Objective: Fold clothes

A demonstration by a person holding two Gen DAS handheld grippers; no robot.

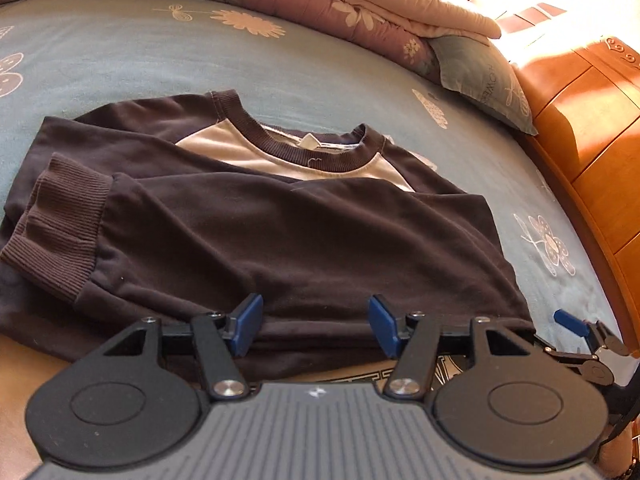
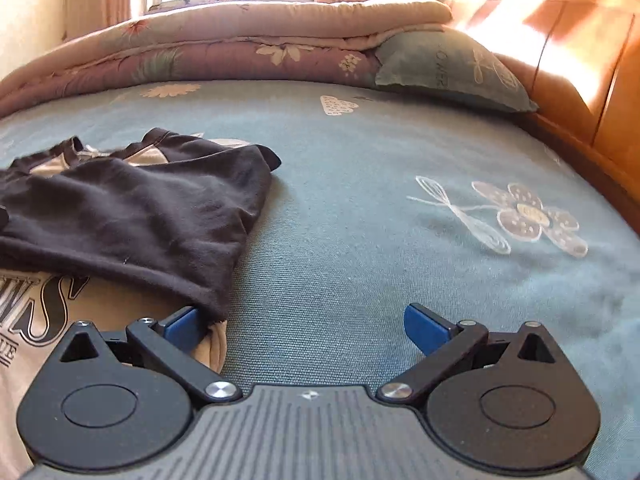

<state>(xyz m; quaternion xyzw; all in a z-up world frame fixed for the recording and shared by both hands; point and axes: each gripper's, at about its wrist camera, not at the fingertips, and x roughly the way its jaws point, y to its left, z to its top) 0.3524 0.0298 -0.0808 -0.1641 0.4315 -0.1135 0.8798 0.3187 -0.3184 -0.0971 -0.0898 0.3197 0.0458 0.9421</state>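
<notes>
Lying folded just beyond the open left gripper [image 1: 316, 326], the dark sweatshirt [image 1: 280, 216]; right gripper [image 2: 308, 330] open beside it.

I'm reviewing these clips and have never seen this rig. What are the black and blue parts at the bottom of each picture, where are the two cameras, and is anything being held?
A person holds a two-finger gripper in each hand, with a fisheye camera on each looking along its fingers. The black arms with blue pads are those fingers. In the left wrist view, the left gripper stands open over the near edge of a dark sweatshirt with a cream chest panel, its sleeves folded across, lying on a blue bedsheet. The right gripper is open too, at the garment's corner. Nothing is gripped. A folded quilt and pillow lie behind.
</notes>
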